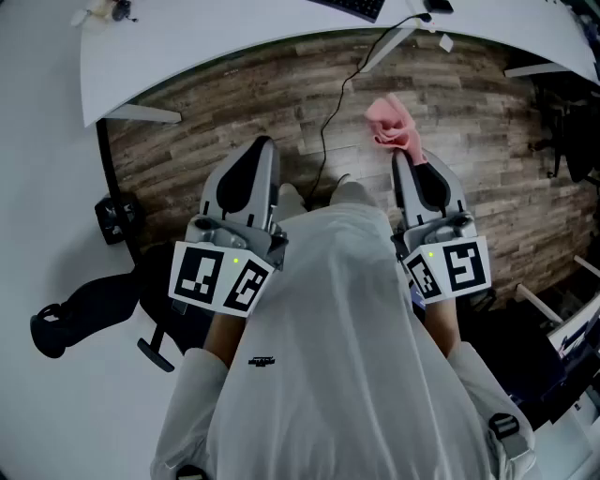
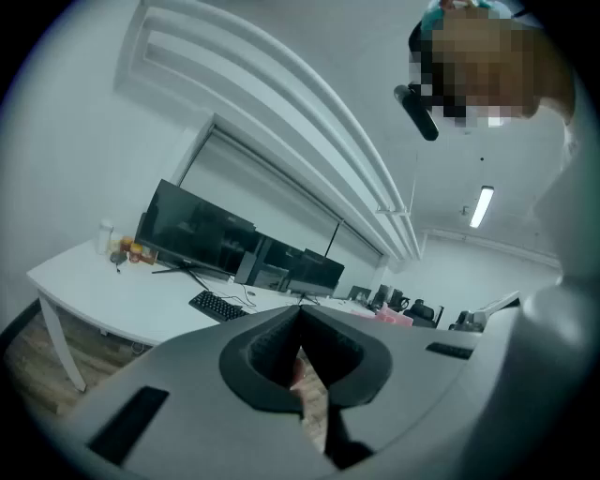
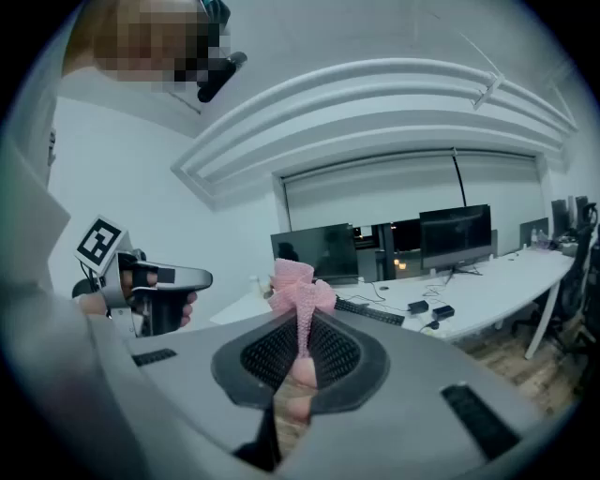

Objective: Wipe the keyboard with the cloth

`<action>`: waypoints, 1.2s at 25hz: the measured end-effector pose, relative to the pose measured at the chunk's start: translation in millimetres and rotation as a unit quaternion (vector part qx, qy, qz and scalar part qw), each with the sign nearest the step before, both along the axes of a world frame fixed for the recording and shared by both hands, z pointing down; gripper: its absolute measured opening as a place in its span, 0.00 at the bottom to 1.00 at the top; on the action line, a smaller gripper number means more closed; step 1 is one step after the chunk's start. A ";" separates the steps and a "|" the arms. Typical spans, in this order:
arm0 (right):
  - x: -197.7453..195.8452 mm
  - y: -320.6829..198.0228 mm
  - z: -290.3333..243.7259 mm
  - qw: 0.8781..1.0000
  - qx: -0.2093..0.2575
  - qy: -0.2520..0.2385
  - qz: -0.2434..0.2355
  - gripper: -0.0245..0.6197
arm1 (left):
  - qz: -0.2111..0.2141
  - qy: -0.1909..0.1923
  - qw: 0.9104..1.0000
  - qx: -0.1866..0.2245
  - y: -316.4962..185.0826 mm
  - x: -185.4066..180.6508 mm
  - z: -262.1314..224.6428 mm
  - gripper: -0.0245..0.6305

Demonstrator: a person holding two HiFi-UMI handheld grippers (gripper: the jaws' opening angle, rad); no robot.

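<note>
My right gripper (image 1: 405,161) is clamped on the pink cloth (image 1: 394,124). The cloth sticks out bunched past the jaw tips, up in the air over the wood floor (image 1: 178,141). Left gripper (image 1: 261,150) looks pinched together on nothing, though it's kinda murky in there. The keyboard (image 1: 358,6) is on the white desk (image 1: 234,33), well apart from both.

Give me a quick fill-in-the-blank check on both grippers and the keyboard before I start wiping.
1. Of the left gripper and the right gripper, the pink cloth is clamped in the jaws of the ____ one.
2. The left gripper's jaws are shut on ____.
3. The keyboard rests on the white ____.

Missing words: right; nothing; desk.
</note>
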State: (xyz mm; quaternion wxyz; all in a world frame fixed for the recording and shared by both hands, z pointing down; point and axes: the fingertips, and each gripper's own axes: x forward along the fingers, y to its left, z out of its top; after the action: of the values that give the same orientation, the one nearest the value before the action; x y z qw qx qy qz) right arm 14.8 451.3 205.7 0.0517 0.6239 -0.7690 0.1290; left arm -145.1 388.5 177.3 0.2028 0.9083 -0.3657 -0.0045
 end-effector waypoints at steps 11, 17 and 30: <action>66.5 41.2 -12.5 0.996 0.020 -0.069 -0.046 0.09 | -0.013 -0.026 1.000 -0.001 59.0 72.2 -5.0 0.06; 93.4 52.9 2.0 0.993 0.025 -0.098 -0.066 0.09 | -0.053 -0.043 0.998 -0.016 81.5 88.7 11.3 0.06; 90.1 20.9 17.4 0.987 0.010 -0.111 -0.112 0.09 | -0.135 -0.047 0.989 -0.032 83.4 71.4 15.1 0.06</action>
State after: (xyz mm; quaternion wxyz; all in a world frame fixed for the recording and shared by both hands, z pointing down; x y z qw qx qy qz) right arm 104.9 472.2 223.1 -0.0261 0.5158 -0.8364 0.1837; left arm -73.7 471.9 192.4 0.2112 0.8431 -0.4940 0.0228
